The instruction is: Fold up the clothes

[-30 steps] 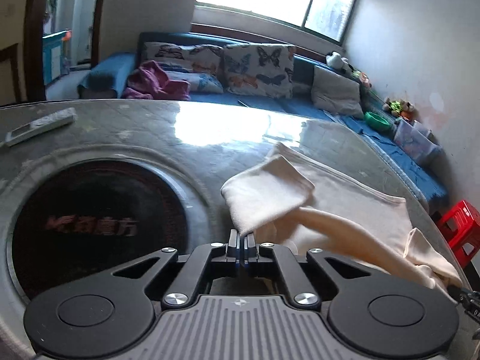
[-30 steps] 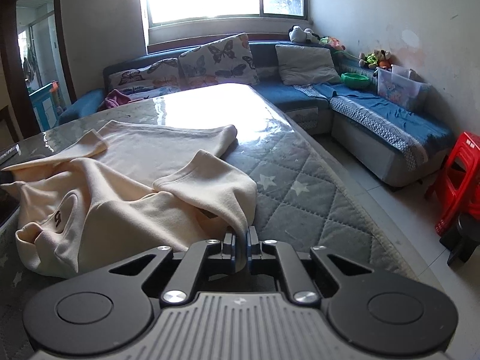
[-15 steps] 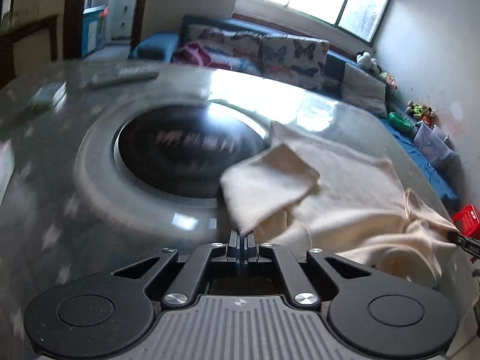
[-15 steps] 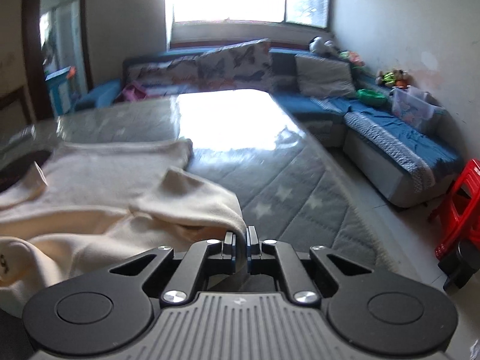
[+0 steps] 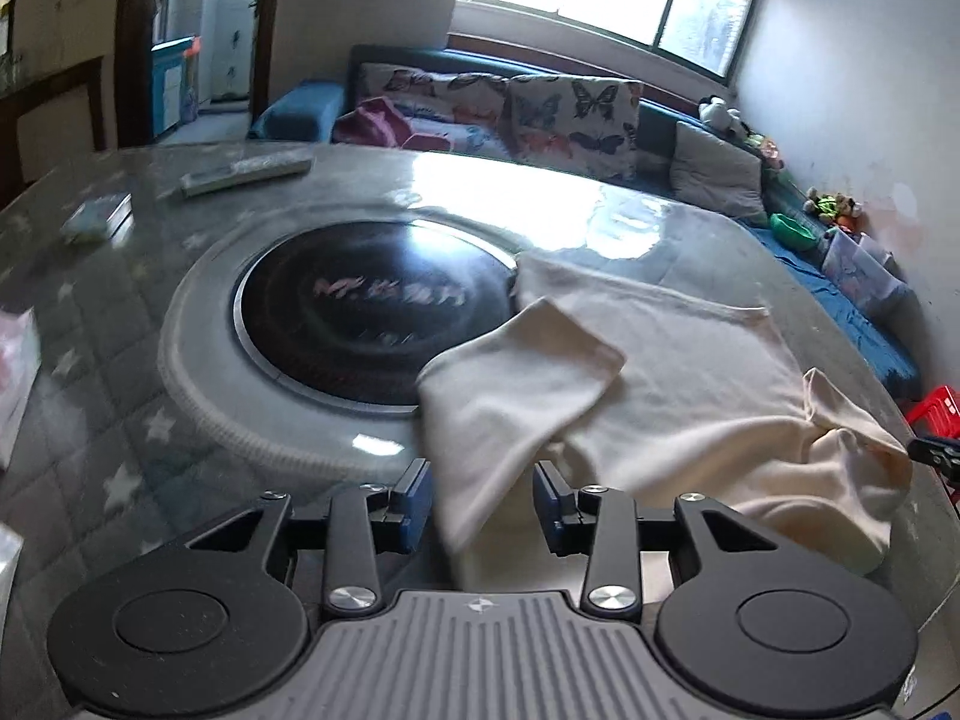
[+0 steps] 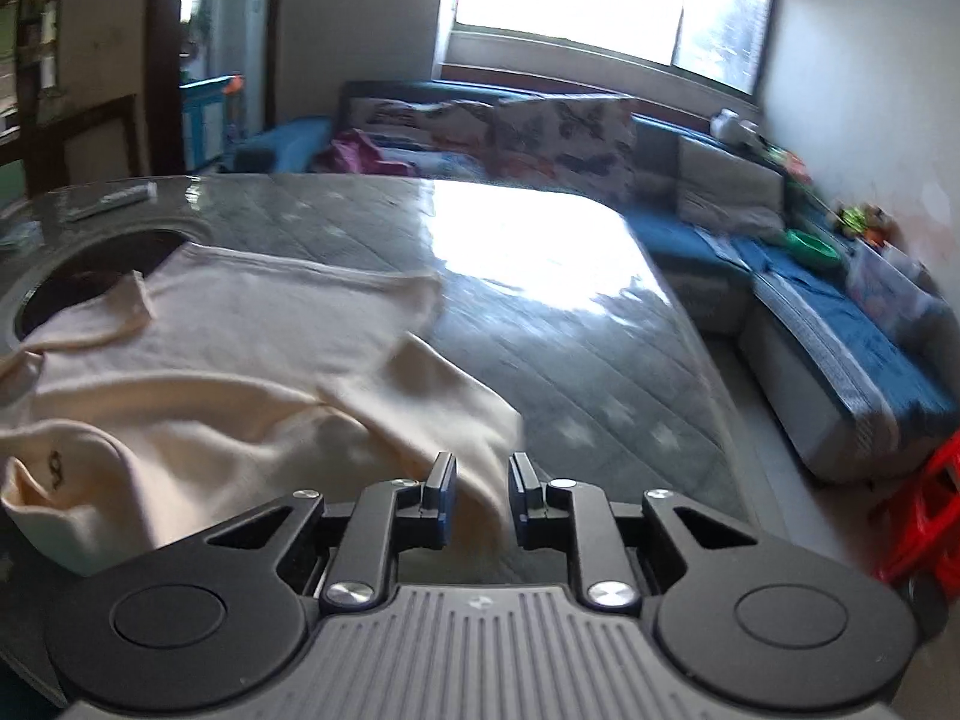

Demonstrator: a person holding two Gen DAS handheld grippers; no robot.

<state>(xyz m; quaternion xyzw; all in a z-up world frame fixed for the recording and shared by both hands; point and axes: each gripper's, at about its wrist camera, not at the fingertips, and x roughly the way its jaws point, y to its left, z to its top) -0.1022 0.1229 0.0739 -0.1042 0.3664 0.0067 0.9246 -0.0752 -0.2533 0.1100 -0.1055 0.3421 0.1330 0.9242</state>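
A cream long-sleeved top [image 5: 678, 378] lies spread on the grey quilted table, also seen in the right wrist view [image 6: 198, 354]. My left gripper [image 5: 483, 495] is open; one cream sleeve [image 5: 516, 396] lies between its parted fingers, not clamped. My right gripper [image 6: 480, 492] is open too; the other sleeve [image 6: 444, 414] runs between its fingers, released. The top's neck end with a small dark print [image 6: 54, 462] bunches at the near left in the right wrist view.
A round black cooktop [image 5: 372, 312] set in a grey ring sits in the table centre, partly under the top. A remote [image 5: 246, 174] and a small packet [image 5: 96, 216] lie at the far left. A blue sofa [image 6: 840, 312] and a red stool [image 6: 924, 510] stand to the right.
Both grippers were shut on the sleeve ends; now both have opened and let the sleeves go. Both cameras swung leftward, and the sleeves lie lower on the table.
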